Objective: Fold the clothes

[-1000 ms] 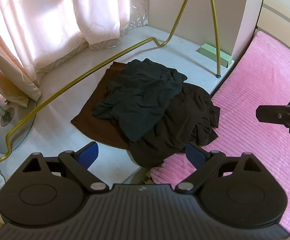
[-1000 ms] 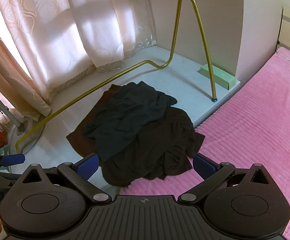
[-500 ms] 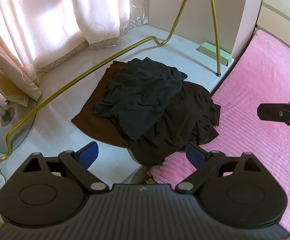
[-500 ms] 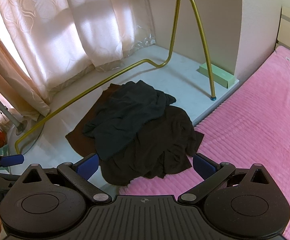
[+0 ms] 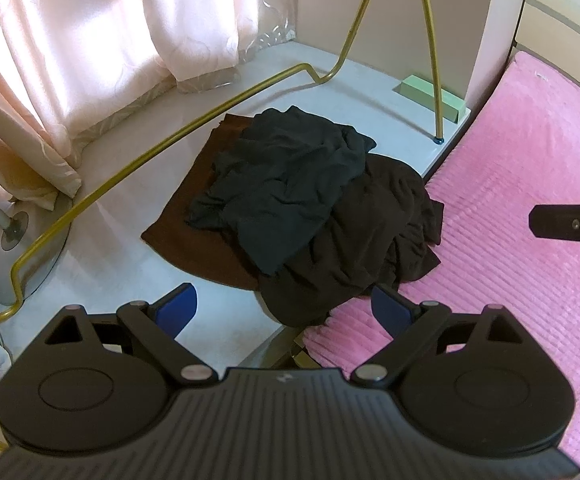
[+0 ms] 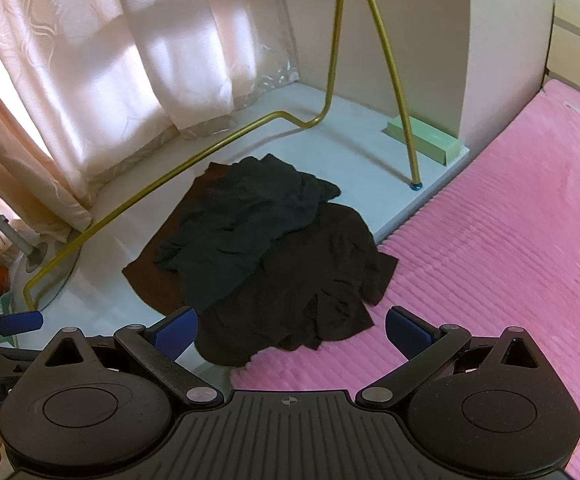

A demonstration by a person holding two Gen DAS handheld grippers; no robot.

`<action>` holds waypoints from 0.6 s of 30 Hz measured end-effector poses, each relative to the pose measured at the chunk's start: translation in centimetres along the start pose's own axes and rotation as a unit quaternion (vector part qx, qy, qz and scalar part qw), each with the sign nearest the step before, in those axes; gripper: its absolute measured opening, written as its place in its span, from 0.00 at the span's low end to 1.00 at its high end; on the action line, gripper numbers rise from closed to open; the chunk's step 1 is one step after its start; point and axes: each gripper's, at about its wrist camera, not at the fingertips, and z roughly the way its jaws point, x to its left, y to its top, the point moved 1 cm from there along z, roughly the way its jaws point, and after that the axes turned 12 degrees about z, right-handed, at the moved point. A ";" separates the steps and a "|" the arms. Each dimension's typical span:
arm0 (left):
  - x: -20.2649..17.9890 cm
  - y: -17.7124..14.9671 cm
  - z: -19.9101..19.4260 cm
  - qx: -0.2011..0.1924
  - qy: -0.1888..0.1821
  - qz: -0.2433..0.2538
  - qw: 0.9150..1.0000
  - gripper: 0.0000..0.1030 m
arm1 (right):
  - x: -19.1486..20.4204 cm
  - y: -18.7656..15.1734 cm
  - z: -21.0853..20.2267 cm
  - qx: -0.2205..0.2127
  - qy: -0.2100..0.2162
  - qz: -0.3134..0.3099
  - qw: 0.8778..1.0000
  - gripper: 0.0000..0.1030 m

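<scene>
Hovering above the heap, both grippers are held with jaws spread wide and nothing between them: the left gripper and the right gripper. Little is altered since a second ago; only a slight drift of the views is noted, and the clothes are left as they lay. Three garments are seen crumpled together: a black garment on top, a dark brown garment at 4 o'clock from it, spilling onto the pink bed, and a flat brown cloth beneath at 8 o'clock. None is seen folded. The heap is borne by a pale windowsill ledge, ringed by a brass rack tube, with curtains at 11 o'clock.
</scene>
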 end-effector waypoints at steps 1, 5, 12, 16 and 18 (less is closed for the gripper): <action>-0.2 0.1 0.0 0.000 -0.001 0.001 1.000 0.90 | -0.2 0.2 0.0 0.000 -0.001 0.002 1.000 0.99; -1.0 0.6 0.1 0.000 -0.002 0.006 1.000 0.90 | -1.0 0.6 0.2 0.002 -0.001 0.004 1.000 0.99; -1.8 1.2 0.6 0.007 -0.001 0.008 1.000 0.90 | -1.9 1.1 0.5 0.012 0.003 0.006 1.000 0.99; -2.5 1.4 0.9 0.012 -0.002 0.011 1.000 0.90 | -2.9 1.0 0.9 0.018 0.002 0.012 1.000 0.99; -2.9 1.5 1.0 0.015 -0.001 0.014 1.000 0.90 | -3.3 1.1 1.0 0.022 0.003 0.014 1.000 0.99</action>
